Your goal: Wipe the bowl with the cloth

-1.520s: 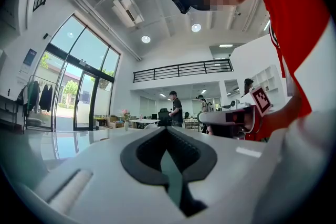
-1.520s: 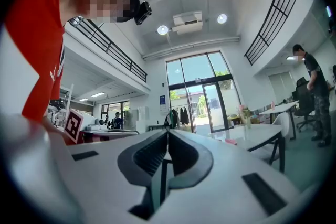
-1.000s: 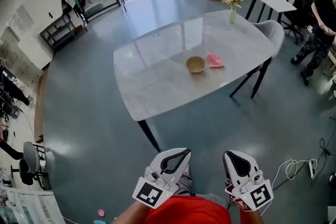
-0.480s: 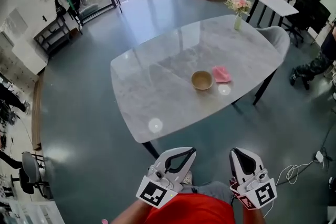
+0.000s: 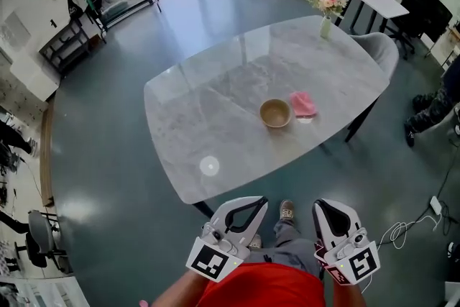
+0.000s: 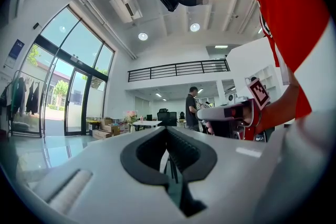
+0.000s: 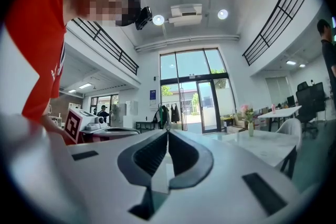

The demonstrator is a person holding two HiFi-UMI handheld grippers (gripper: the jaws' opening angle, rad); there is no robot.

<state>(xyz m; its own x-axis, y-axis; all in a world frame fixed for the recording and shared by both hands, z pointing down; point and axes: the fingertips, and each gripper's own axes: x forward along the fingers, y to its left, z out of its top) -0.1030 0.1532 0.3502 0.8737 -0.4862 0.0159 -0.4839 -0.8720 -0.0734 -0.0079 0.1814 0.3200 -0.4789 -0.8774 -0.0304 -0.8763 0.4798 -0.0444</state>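
both sit closed and empty at six o'clock: left tongs point(image 5: 246, 209) and right tongs point(image 5: 325, 212). the counter point(image 5: 208, 127) has drawn nearer as the person walks up. the tan bowl point(image 5: 275, 113) sits mid-counter, with the pink cloth point(image 5: 302, 103) just beside it at three o'clock, likely still beyond reach.

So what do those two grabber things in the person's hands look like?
The left gripper and the right gripper are both white, curved shells with black ribbed pads inside. Each carries a cube with black-and-white square markers. The person wears a red shirt.
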